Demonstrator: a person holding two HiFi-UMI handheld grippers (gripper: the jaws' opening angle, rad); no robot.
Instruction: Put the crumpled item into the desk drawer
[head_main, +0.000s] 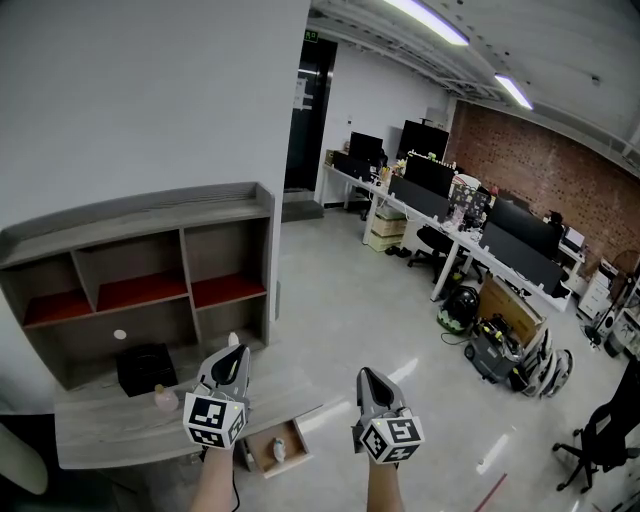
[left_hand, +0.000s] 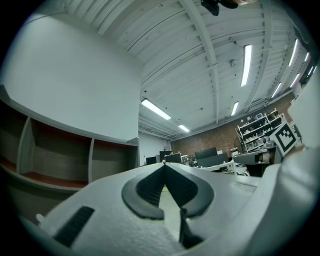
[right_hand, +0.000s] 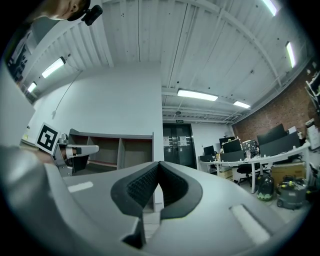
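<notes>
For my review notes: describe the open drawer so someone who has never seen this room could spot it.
Find the grey desk with its shelf unit against the white wall. Below the right end of its top, a drawer stands pulled out. Unlike the sideways-facing shelf bays, it opens upward, with a small white lump inside.

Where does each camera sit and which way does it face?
Head view: on the person's head, looking down over the desk and shelf unit; left tongs, right tongs and forearms show.
Left gripper view: on the left tongs, tilted up past shut jaws at shelf unit and ceiling.
Right gripper view: on the right tongs, along shut jaws toward the double doors.
Shared: shelf unit in all; each gripper view catches the other tongs.
</notes>
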